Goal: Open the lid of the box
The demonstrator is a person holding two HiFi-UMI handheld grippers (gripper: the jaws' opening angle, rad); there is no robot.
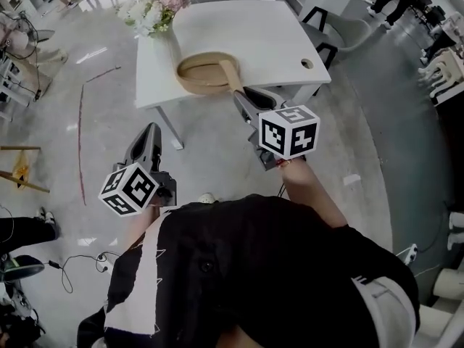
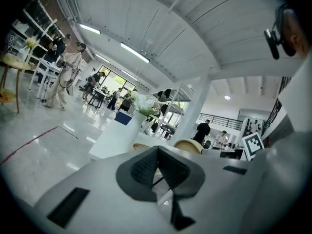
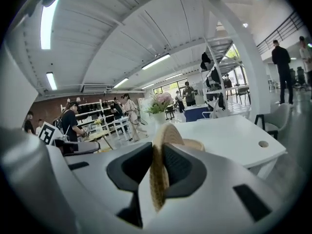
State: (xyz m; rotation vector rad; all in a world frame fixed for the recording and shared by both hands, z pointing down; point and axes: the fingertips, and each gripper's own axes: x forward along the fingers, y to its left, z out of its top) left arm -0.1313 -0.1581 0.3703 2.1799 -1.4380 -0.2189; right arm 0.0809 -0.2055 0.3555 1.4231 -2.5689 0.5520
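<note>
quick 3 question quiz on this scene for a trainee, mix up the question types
1. True or false: the right gripper is shut on the edge of the round tan wooden lid.
2. In the head view, what stands at the far left corner of the white table? A) pink and white flowers B) a laptop C) a mug
3. Fill in: the left gripper holds ____.
Key: 1 true; 2 A; 3 nothing

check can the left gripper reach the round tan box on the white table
Probably not yet: the left gripper hangs over floor, short of the white table. Nothing else blocks the round tan box; the right gripper holds its tan lid up.
</note>
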